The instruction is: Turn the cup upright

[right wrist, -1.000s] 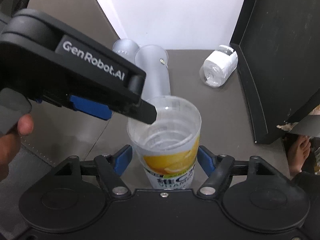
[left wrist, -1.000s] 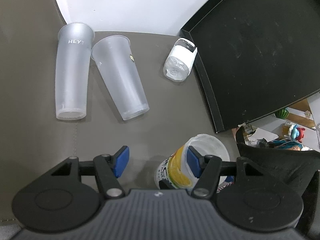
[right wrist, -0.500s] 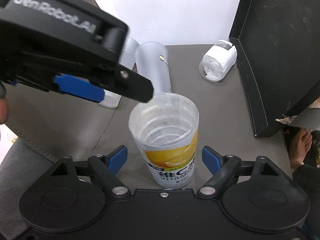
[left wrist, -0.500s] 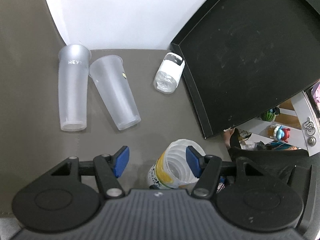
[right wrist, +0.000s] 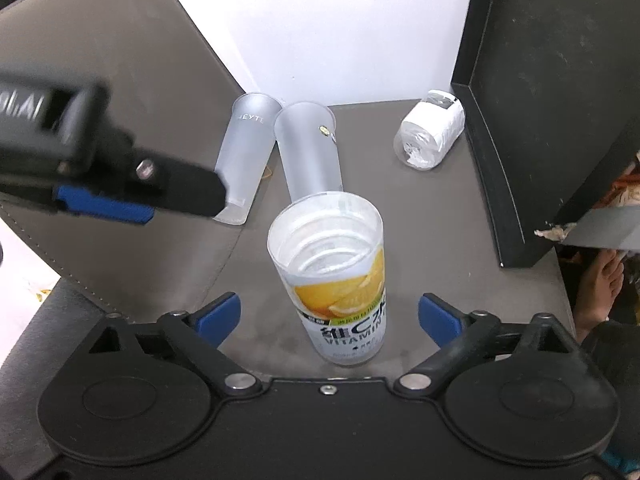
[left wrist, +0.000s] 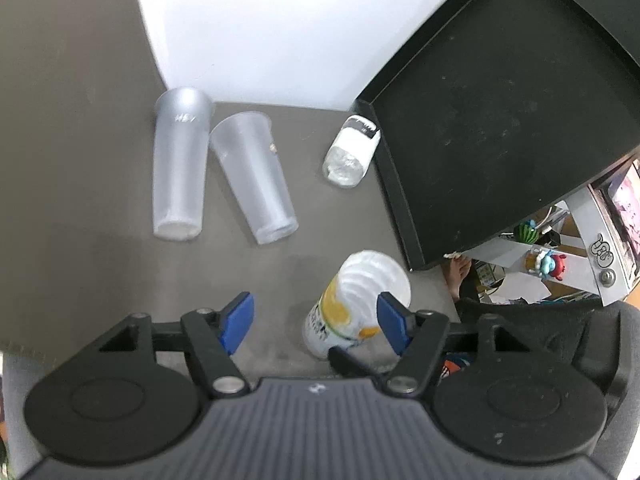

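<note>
A clear cup with a yellow lemon label (right wrist: 340, 280) stands upright on the grey table, mouth up. My right gripper (right wrist: 329, 316) is open with its blue pads wide on either side of the cup, not touching it. My left gripper (left wrist: 312, 320) is open and high above the table; the same cup (left wrist: 356, 304) shows below its right pad. The left gripper's body (right wrist: 100, 168) hangs blurred at the left of the right wrist view.
Two frosted tall cups (left wrist: 180, 164) (left wrist: 254, 176) lie on their sides at the back left. A small clear cup with a white label (left wrist: 350, 152) lies beside a black tray (left wrist: 500, 112) at the right. The table edge runs along the right.
My right gripper has opened wider and let go of the lemon cup, which stays upright. My left gripper has risen and drawn back to the left, away from the cup.
</note>
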Demonstrator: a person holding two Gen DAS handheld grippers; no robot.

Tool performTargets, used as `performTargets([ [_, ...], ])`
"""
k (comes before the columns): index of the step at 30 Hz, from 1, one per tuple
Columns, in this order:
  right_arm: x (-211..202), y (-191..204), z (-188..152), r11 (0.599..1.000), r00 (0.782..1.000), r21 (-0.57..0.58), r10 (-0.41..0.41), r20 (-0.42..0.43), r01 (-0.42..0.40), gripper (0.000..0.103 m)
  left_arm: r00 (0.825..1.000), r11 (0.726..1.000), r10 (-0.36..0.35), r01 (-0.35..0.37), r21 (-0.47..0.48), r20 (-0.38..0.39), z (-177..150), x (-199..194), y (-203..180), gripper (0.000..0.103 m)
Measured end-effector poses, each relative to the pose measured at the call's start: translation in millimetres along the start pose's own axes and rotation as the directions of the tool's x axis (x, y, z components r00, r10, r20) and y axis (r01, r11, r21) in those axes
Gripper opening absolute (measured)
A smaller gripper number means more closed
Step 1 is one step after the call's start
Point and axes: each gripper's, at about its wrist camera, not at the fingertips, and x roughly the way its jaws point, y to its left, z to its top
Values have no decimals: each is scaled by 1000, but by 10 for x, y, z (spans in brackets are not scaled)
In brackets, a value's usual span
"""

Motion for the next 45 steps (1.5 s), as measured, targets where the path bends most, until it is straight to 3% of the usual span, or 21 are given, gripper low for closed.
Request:
performTargets([
  [8,-233,-97,-18,996,999,81,38,17,-39,99,999,1000,1,-1,18,46,-47,-296,-100,73],
  [29,-912,-133,-186,990,998,134,33,54,-40,103,990,997,68,-72,32,121,-428,-865,-27,88],
  [45,-1630,-73,-343,996,994,83,7,113,-16,103,982,996,65,-73,41,180,-853,-1224,-212,90],
])
